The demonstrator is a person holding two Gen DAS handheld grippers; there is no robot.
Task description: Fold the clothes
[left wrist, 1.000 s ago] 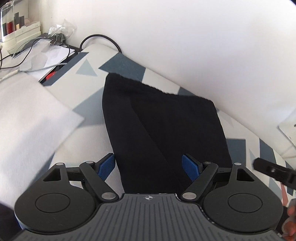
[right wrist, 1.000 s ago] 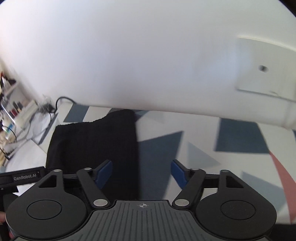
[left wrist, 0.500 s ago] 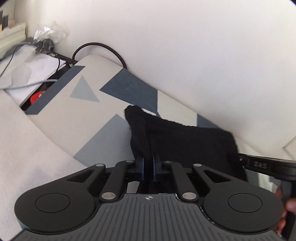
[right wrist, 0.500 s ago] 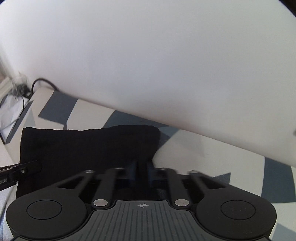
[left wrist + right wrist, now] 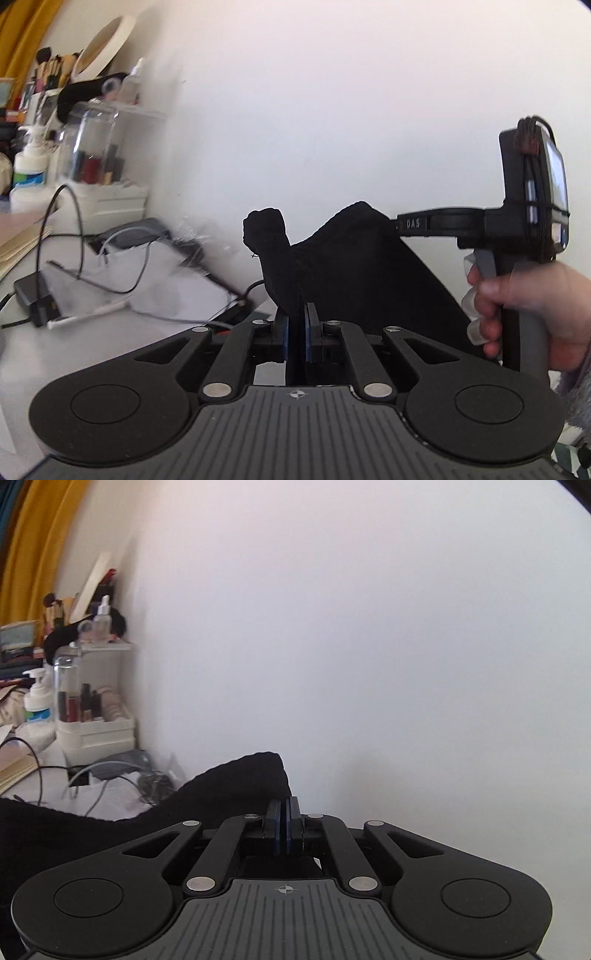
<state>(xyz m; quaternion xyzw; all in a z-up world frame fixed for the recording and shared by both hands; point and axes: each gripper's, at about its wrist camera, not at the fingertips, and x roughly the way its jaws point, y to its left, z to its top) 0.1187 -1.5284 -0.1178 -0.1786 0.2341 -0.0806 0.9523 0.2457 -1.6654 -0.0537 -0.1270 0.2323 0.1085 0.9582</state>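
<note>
Black knit fabric, the black garment (image 5: 354,266), is pinched at two corners and hangs in the air between your two tools. Nearest you in the left wrist view, your left gripper (image 5: 296,325) has its blue pads (image 5: 283,334) pressed together on a narrow twist of the cloth, and a bunched corner pokes up above the fingers. From that pinch the cloth spreads right and away, rising to a second peak where your right gripper (image 5: 397,223) meets it from the right side. Your right hand (image 5: 517,306) wraps the handle of that tool at the right edge of the view.

In the right wrist view, your right gripper (image 5: 283,821) has its jaws closed tight on the cloth's edge, and the black garment (image 5: 207,794) drapes off to the left and down, out of the frame.

Farther off on the left lies a cluttered desk (image 5: 22,332) with a black cable (image 5: 79,236), white papers (image 5: 166,280) and a small black adapter (image 5: 35,299). Beyond these stand a white pump bottle (image 5: 37,701) and a clear cosmetics organiser (image 5: 92,709). Behind everything is a plain white wall (image 5: 369,646), with a yellow curtain (image 5: 33,546) at the far left.
</note>
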